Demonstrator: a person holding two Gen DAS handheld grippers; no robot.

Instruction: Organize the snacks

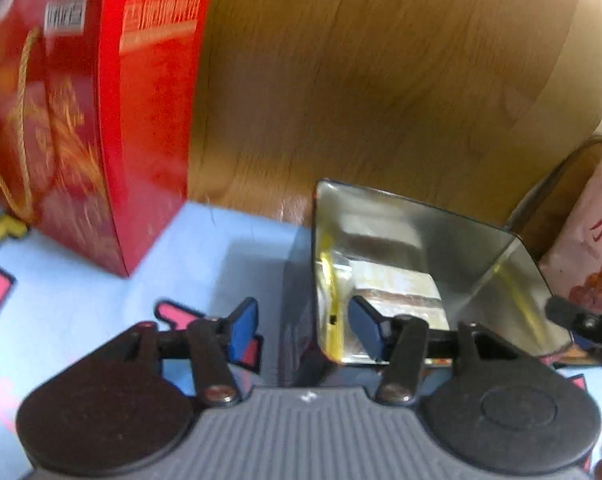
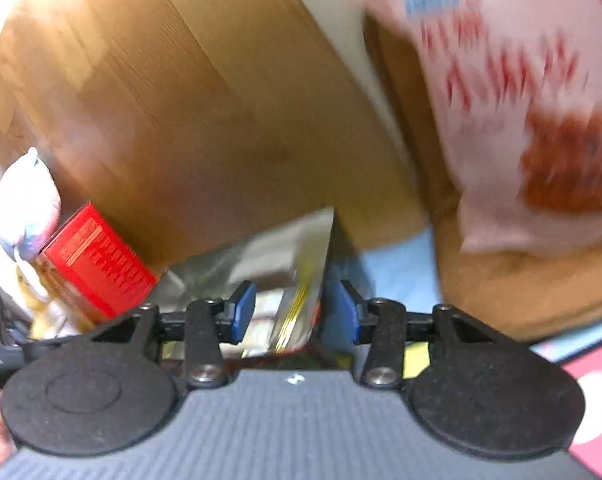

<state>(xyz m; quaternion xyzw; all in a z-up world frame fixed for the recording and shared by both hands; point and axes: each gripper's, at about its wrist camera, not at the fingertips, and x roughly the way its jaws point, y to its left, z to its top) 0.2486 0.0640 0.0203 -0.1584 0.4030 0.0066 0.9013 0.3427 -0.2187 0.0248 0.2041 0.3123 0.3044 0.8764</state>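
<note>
An open metal tin [image 1: 481,240] with a shiny inside stands on the blue mat and holds foil-wrapped snack packs [image 1: 397,284]. My left gripper [image 1: 305,326] is open and straddles the tin's left wall, one finger outside and one inside. My right gripper [image 2: 297,310] is open and straddles the tin's right wall [image 2: 301,276]. A tall red gift box [image 1: 113,120] with a gold cord handle stands at the left. A pink snack bag [image 1: 589,248] stands to the right of the tin; it is large and blurred in the right wrist view [image 2: 521,100].
A wooden panel [image 1: 381,80] rises behind the tin. The blue mat [image 1: 205,248] has pink and black patterns. A white figure [image 2: 25,192] stands by the red box [image 2: 97,264] in the right wrist view. The right gripper's finger [image 1: 581,320] shows at the left wrist view's right edge.
</note>
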